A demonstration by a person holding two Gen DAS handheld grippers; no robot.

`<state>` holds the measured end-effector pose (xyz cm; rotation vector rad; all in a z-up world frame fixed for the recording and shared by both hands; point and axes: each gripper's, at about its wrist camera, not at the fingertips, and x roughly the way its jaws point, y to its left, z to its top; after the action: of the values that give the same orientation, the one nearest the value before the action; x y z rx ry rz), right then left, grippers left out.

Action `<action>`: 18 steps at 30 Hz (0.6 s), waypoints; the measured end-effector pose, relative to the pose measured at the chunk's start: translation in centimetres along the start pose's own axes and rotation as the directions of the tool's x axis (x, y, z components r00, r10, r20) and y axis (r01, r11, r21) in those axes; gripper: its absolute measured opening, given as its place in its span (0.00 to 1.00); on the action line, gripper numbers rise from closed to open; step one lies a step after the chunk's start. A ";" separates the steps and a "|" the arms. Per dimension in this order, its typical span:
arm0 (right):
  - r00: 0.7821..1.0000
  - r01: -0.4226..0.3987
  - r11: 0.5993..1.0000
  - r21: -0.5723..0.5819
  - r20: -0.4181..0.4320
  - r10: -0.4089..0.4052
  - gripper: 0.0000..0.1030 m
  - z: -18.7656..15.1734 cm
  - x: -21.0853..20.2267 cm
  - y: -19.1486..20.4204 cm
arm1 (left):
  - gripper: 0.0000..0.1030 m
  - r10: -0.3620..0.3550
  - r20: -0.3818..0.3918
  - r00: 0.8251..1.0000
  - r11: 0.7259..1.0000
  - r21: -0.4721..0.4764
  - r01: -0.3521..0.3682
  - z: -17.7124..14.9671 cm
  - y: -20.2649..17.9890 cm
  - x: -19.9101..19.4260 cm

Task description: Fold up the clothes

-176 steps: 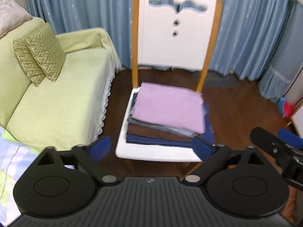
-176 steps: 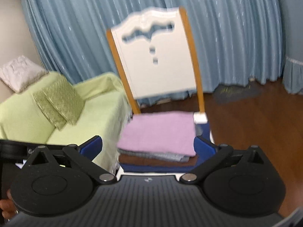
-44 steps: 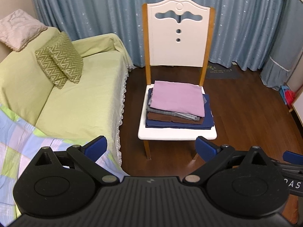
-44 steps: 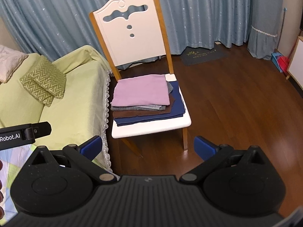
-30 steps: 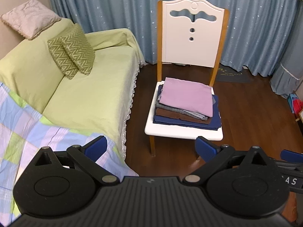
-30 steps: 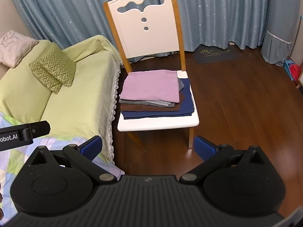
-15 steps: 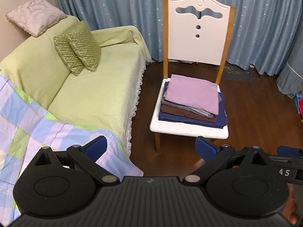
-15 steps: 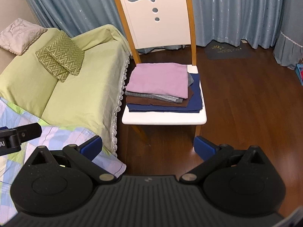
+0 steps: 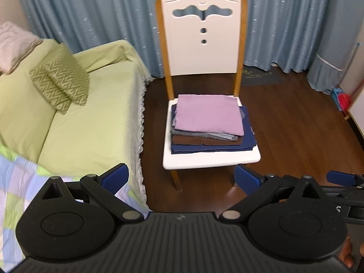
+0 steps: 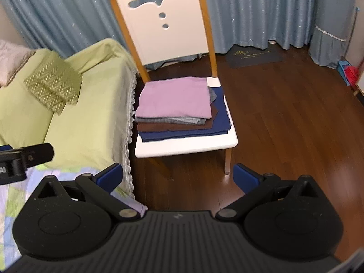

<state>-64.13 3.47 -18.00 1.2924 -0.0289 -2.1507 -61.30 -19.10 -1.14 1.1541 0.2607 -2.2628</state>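
Folded clothes stack (image 9: 208, 122), lilac piece on top, sits on white chair seat (image 9: 211, 160), right of sofa (image 9: 91, 118). Left gripper (image 9: 180, 178) & right gripper (image 10: 177, 176) hover near, jaws spread, holding nothing. Fabric likely soft, light, floppy; best pinched at corners/edges.

A lived-in room of a home: blue curtains (image 9: 102, 22) hang to a dark wooden floor (image 9: 295, 118), a sofa under a pale green cover (image 9: 91, 118) carries zigzag cushions (image 9: 60, 84), and a white chair (image 9: 202, 45) holds a stack of folded clothes (image 9: 209, 122). A patchwork quilt (image 9: 13, 182) lies nearby.
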 end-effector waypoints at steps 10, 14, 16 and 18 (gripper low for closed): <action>0.992 0.018 0.996 0.085 0.123 -0.028 0.99 -0.3 -0.3 2.1 | 0.98 -0.051 0.018 0.999 0.998 0.028 0.050 1.2 3.2 1.3; 0.991 0.033 0.995 0.097 0.124 -0.045 0.99 -0.5 -0.1 3.2 | 0.98 -0.068 0.007 0.998 0.997 0.025 0.068 1.2 4.1 1.6; 0.991 0.040 0.995 0.093 0.127 -0.051 0.99 -0.7 -0.1 3.7 | 0.98 -0.075 0.003 0.997 0.997 0.023 0.074 1.2 4.4 1.8; 0.990 0.045 0.995 0.094 0.130 -0.057 0.99 -0.8 -0.1 4.1 | 0.98 -0.073 0.002 0.997 0.997 0.023 0.073 1.5 4.1 2.2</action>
<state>-61.42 0.50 -17.01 1.2106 -0.1514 -2.3000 -60.96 -23.95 -1.62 1.1701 0.2808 -2.3366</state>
